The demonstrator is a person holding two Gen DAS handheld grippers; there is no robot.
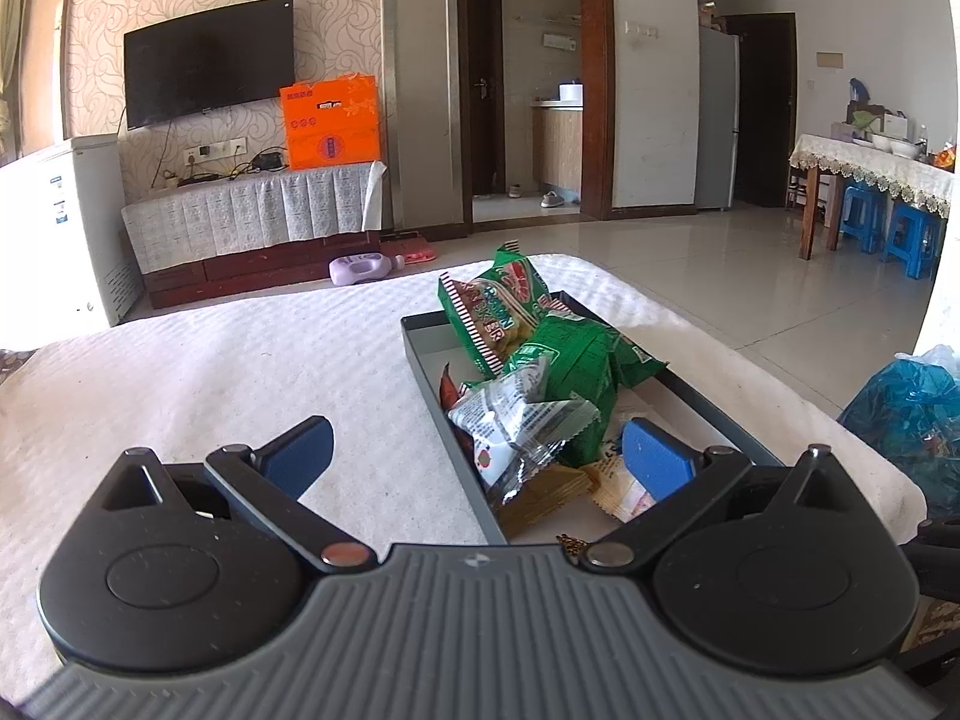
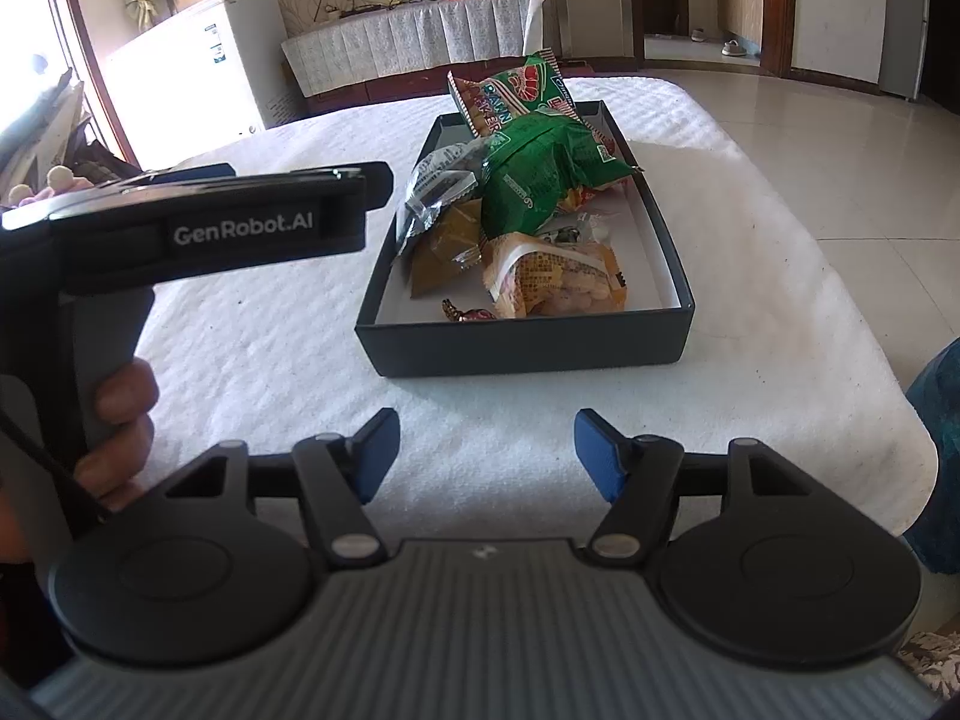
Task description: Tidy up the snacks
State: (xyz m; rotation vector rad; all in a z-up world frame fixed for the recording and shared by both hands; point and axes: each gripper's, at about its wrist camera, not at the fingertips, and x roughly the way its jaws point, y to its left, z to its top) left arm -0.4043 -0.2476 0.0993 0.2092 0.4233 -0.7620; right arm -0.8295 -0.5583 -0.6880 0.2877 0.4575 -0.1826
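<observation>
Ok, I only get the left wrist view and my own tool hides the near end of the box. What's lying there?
Observer: An orange packet lies there, with a small wrapped candy to its left.
Operator: And the right tool?
Observer: The right tool is open and holds nothing.
Operator: Is it touching the box?
Observer: No, white cloth shows between its fingertips and the near wall of the box.

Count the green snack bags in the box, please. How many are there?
2. The prawn cracker bag leans at the far end of the box. The plain green bag lies just in front of it, on other packets. More could be hidden underneath.
</observation>
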